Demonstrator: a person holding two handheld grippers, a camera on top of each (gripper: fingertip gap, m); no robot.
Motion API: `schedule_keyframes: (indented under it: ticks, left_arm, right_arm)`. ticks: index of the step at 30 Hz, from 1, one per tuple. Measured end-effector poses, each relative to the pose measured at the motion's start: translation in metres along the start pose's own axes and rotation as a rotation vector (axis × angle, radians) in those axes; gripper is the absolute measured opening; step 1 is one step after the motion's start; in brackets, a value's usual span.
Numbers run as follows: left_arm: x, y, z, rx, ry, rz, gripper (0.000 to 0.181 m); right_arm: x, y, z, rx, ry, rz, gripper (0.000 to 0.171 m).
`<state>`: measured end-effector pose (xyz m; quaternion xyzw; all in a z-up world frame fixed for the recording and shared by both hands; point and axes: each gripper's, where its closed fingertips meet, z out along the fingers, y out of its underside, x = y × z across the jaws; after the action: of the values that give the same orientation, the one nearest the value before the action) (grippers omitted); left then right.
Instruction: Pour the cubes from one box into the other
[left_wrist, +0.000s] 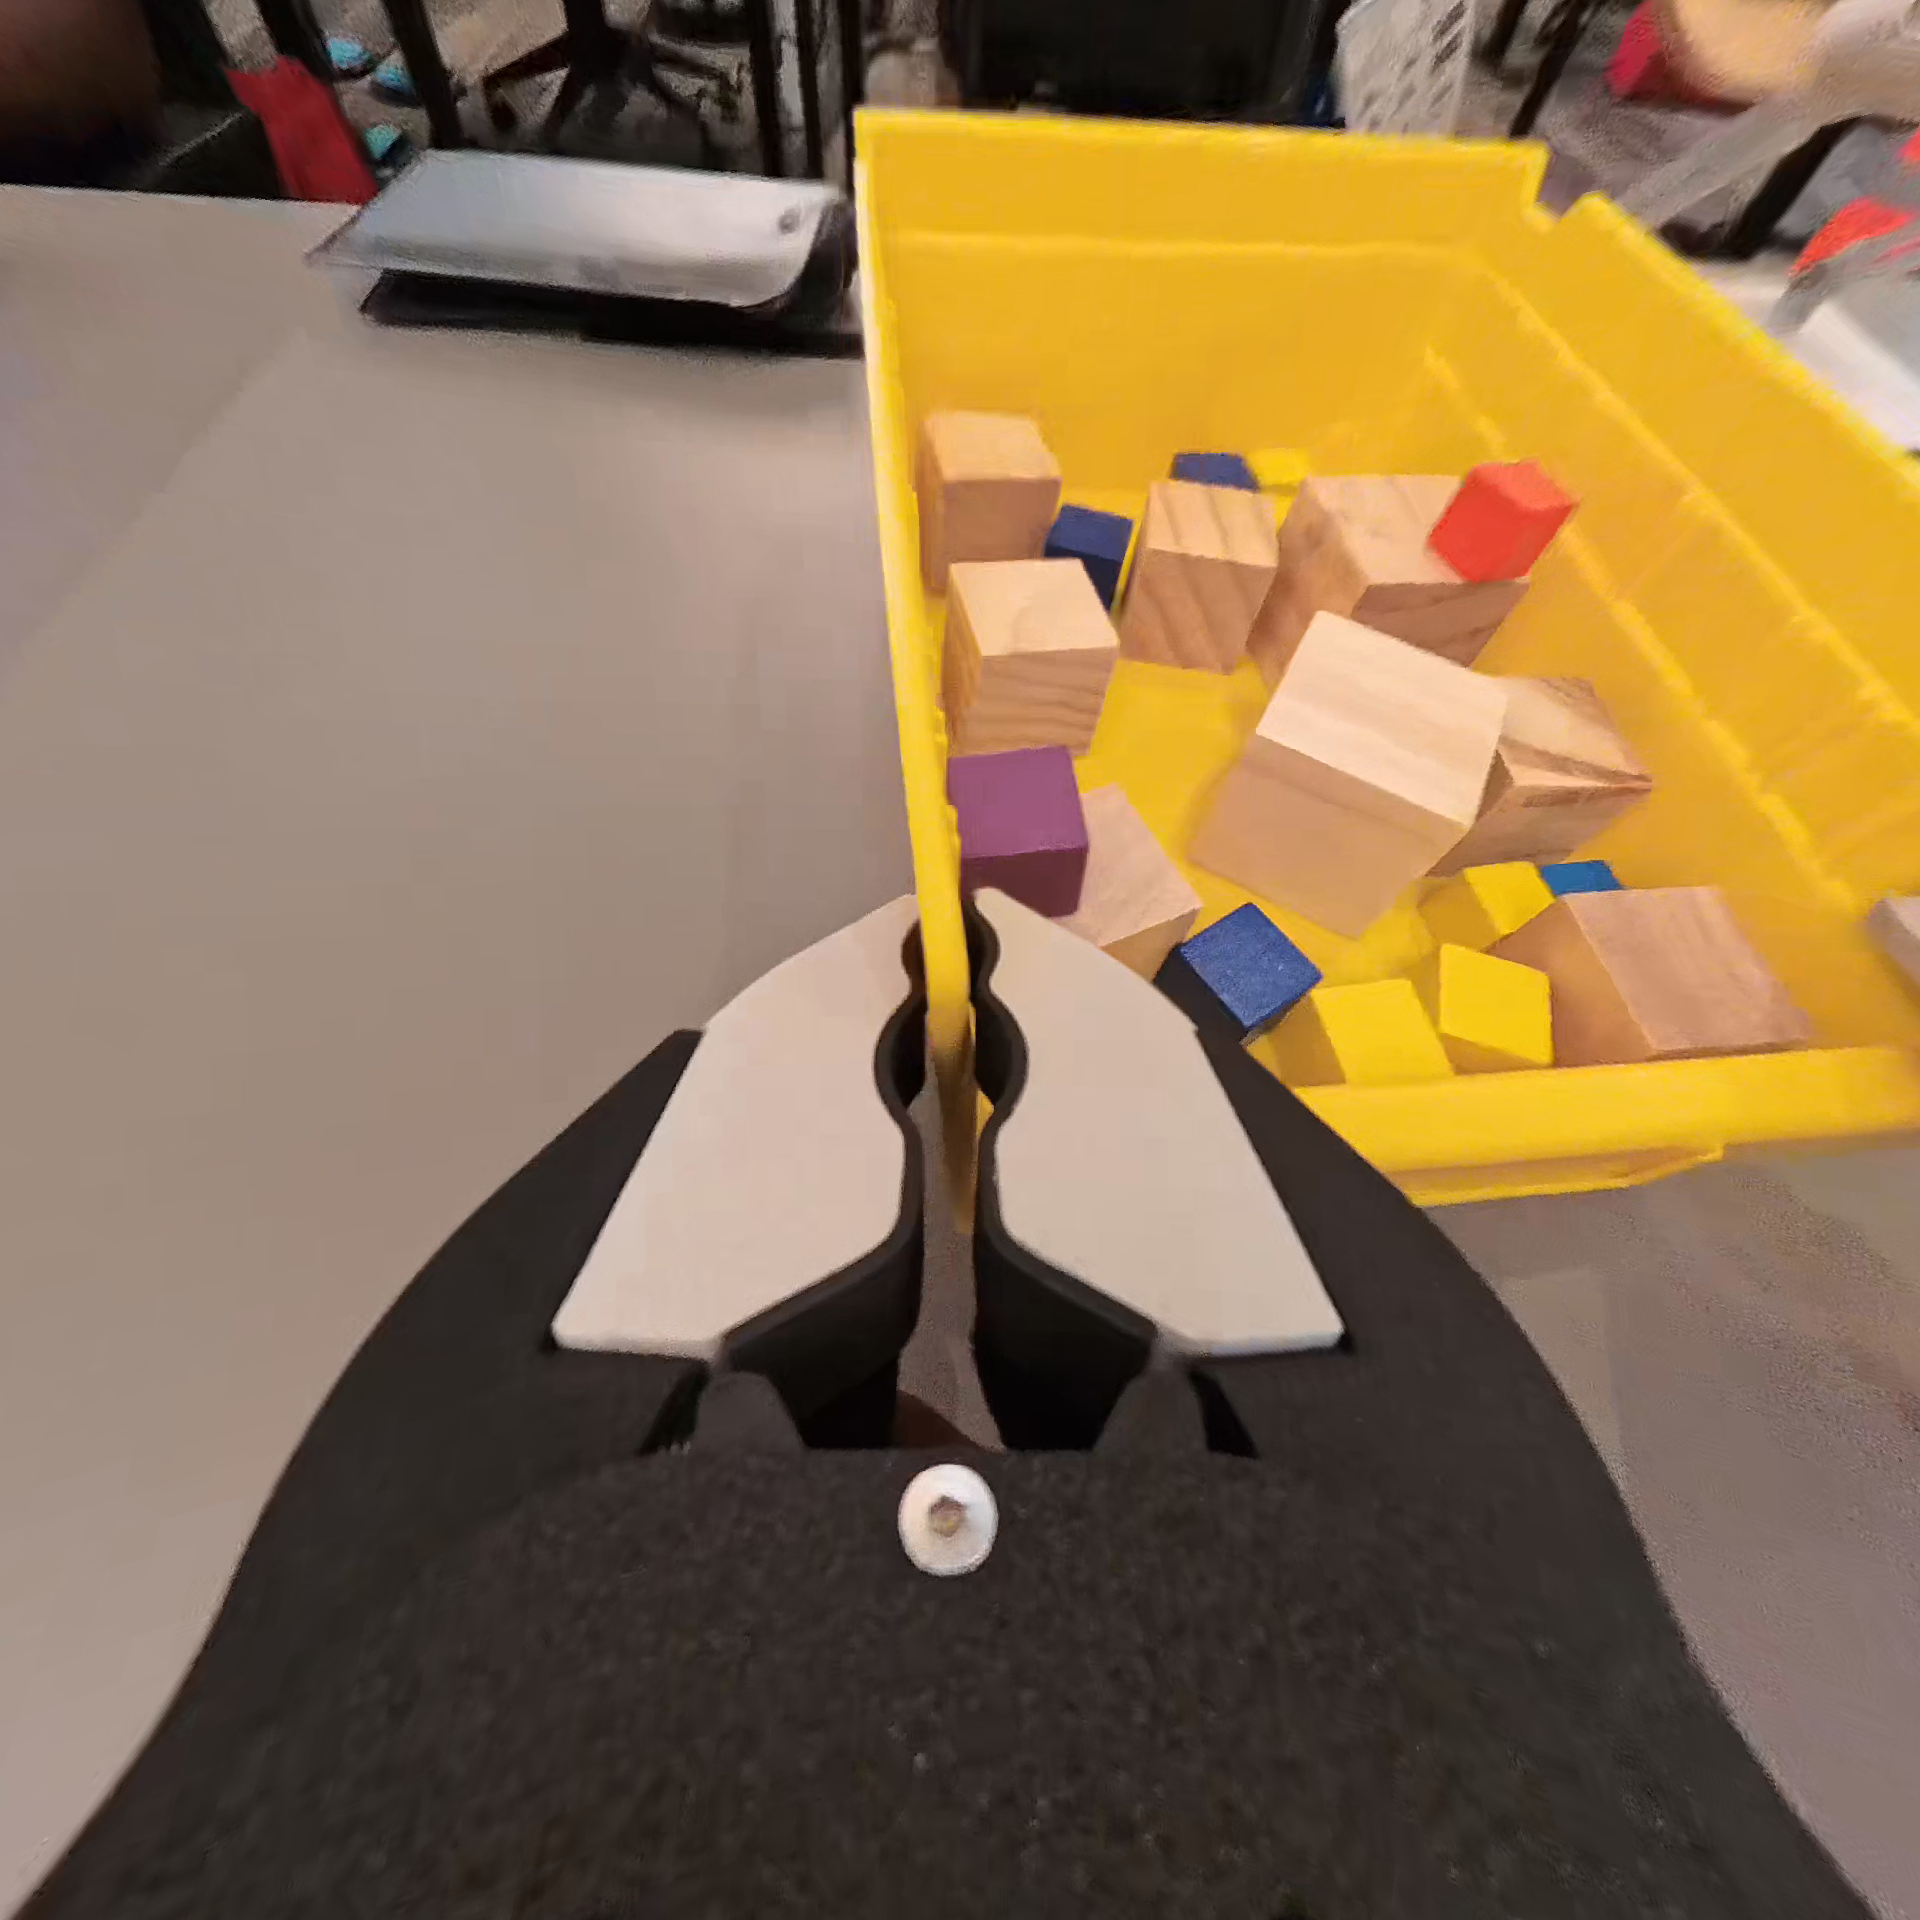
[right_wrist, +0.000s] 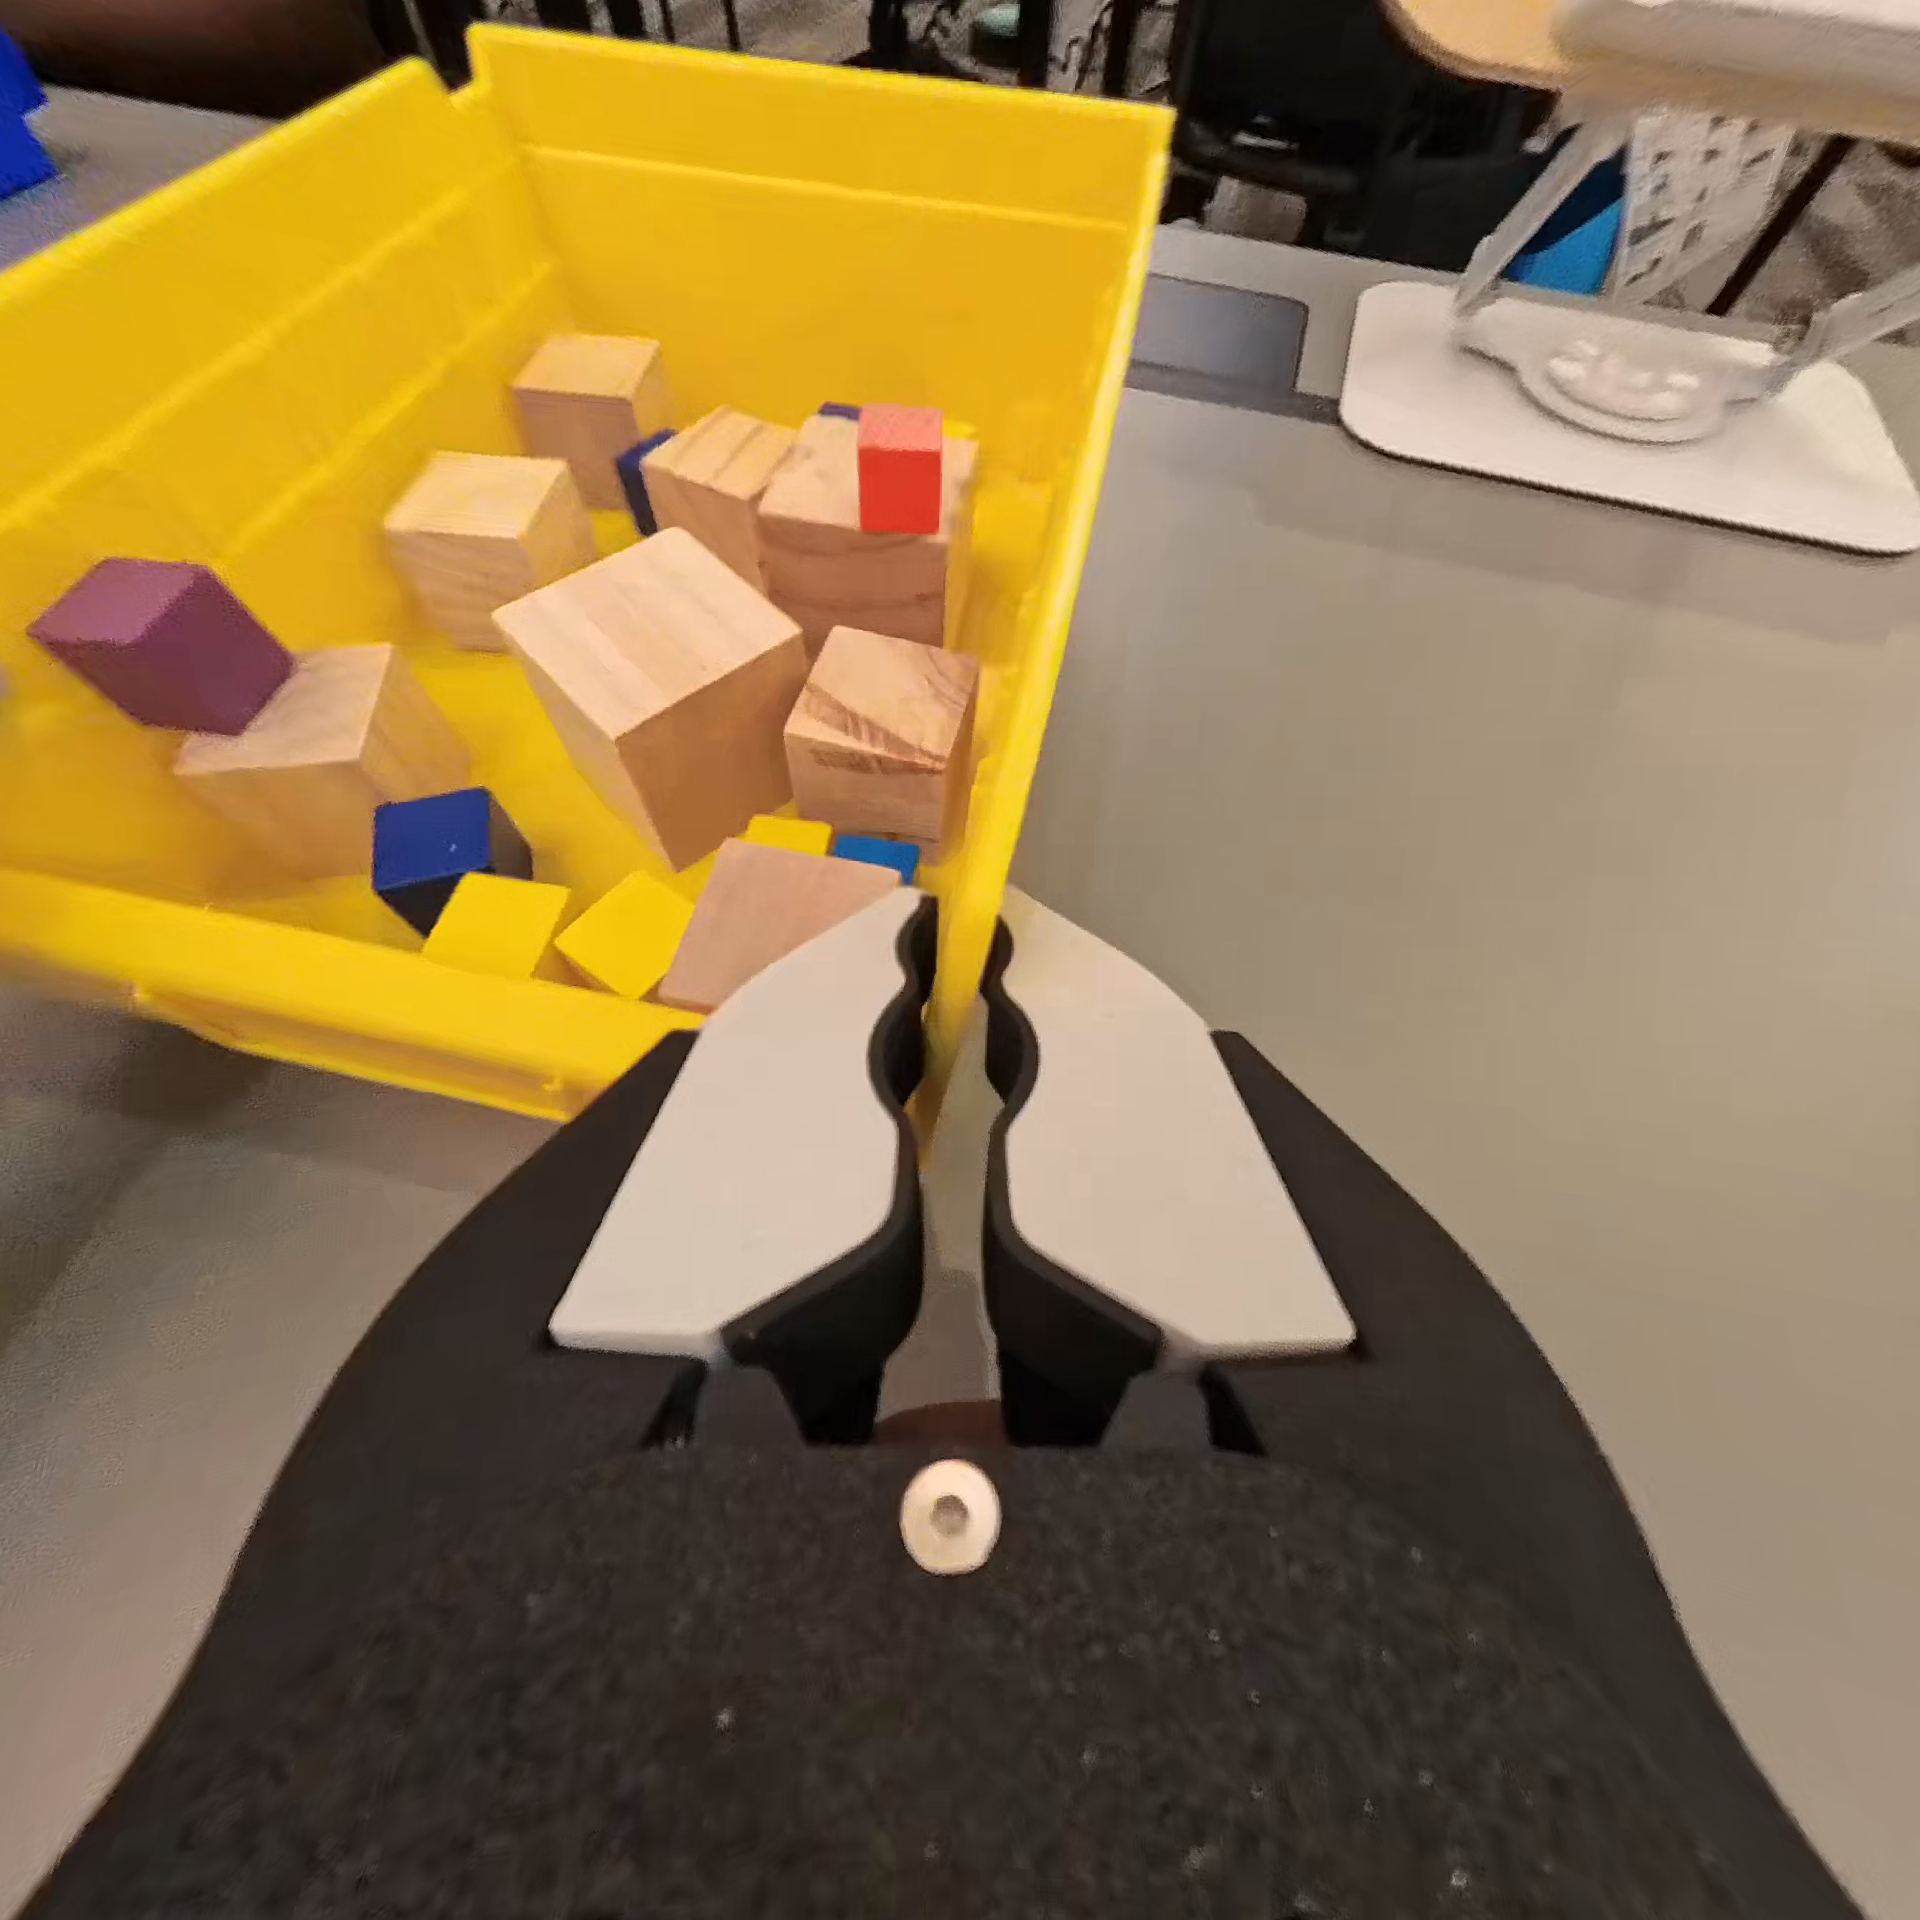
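Pinching the yellow box (left_wrist: 1195, 312) by both side walls: left gripper (left_wrist: 948, 935) clamps one, right gripper (right_wrist: 961, 940) the other. Between my fingers it's full of jumbled cubes, mostly plain wood (right_wrist: 655, 665), plus a red (left_wrist: 1501, 520), purple (right_wrist: 166, 639), some blue and yellow.

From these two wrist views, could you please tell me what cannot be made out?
- Second box: in neither view, beyond the frame edges.
- Yellow box underside: hidden by its own walls, so lift is unclear.
- Small blue cube: left view, mostly behind wooden cubes.
- Right tongs: absent from left view, cut off.
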<state>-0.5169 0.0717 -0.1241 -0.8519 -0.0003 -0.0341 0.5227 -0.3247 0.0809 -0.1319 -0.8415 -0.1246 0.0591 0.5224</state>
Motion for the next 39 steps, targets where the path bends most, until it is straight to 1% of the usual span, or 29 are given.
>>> schedule_keyframes:
  ticks: [2,3,4,5,6,8,9,11,12,13,14,15,18,20,21,24,27,28,30,32,36,39]
  left_arm:
    - [-0.002,0.001,-0.001,-0.007,-0.005,0.01,0.004]
    - [-0.005,0.0,-0.004,-0.009,-0.029,0.013,0.007]
    - [-0.006,-0.003,-0.01,-0.007,-0.049,0.01,0.017]
    - [-0.005,-0.008,-0.019,0.001,-0.055,-0.003,0.028]
    - [-0.003,-0.015,-0.03,0.022,-0.059,-0.022,0.033]
    - [0.004,-0.028,-0.057,0.077,-0.056,-0.068,0.039]
    - [0.013,-0.032,-0.068,0.101,-0.028,-0.088,0.041]
    - [0.042,-0.033,-0.086,0.132,0.06,-0.147,0.041]
    - [0.065,-0.027,-0.091,0.122,0.148,-0.211,0.04]
    - [0.097,-0.019,-0.097,0.089,0.29,-0.255,0.041]
    - [0.125,-0.006,-0.102,0.037,0.397,-0.261,0.041]
    - [0.14,0.008,-0.104,0.0,0.402,-0.256,0.041]
    - [0.157,0.038,-0.1,0.002,0.281,-0.288,0.042]
    - [0.152,0.051,-0.095,0.011,0.151,-0.296,0.044]
    - [0.148,0.054,-0.092,0.019,0.094,-0.273,0.044]
    - [0.137,0.049,-0.085,0.051,0.017,-0.148,0.044]
    - [0.123,0.055,-0.081,0.031,-0.029,-0.051,0.044]
    - [0.118,0.059,-0.081,0.017,-0.042,-0.065,0.044]
    - [0.12,0.059,-0.087,0.023,0.004,-0.134,0.044]
    - [0.125,0.057,-0.091,0.041,0.032,-0.155,0.043]
    - [0.131,0.063,-0.086,0.013,0.019,-0.067,0.043]
    - [0.132,0.062,-0.085,0.012,0.014,-0.054,0.042]
  right_arm:
    - [-0.004,0.001,-0.003,-0.026,-0.061,0.004,0.008]
    - [-0.003,0.0,-0.008,-0.037,-0.096,0.009,0.01]
    - [-0.002,-0.004,-0.016,-0.036,-0.14,0.008,0.017]
    - [0.001,-0.009,-0.028,-0.025,-0.187,-0.009,0.019]
    - [0.007,-0.014,-0.042,-0.003,-0.232,-0.033,0.024]
    - [0.028,-0.017,-0.076,0.03,-0.334,-0.077,0.026]
    - [0.046,-0.015,-0.093,0.034,-0.367,-0.089,0.029]
    - [0.096,-0.004,-0.121,0.045,-0.387,-0.1,0.029]
    - [0.127,0.003,-0.132,0.051,-0.371,-0.102,0.029]
    - [0.164,0.01,-0.142,0.068,-0.331,-0.093,0.029]
    - [0.203,0.015,-0.153,0.103,-0.275,-0.079,0.029]
    - [0.243,0.02,-0.166,0.144,-0.215,-0.068,0.029]
    - [0.352,0.052,-0.202,0.181,-0.024,0.003,0.029]
    - [0.408,0.079,-0.219,0.185,0.115,0.076,0.03]
    - [0.427,0.09,-0.223,0.17,0.163,0.126,0.03]
    - [0.45,0.101,-0.223,0.153,0.172,0.265,0.03]
    - [0.457,0.111,-0.218,0.12,0.183,0.295,0.031]
    - [0.455,0.112,-0.217,0.114,0.167,0.308,0.03]
    - [0.452,0.11,-0.218,0.133,0.152,0.327,0.03]
    - [0.451,0.111,-0.218,0.129,0.145,0.325,0.03]
    - [0.449,0.111,-0.218,0.124,0.128,0.346,0.03]
    - [0.45,0.11,-0.218,0.126,0.158,0.292,0.03]
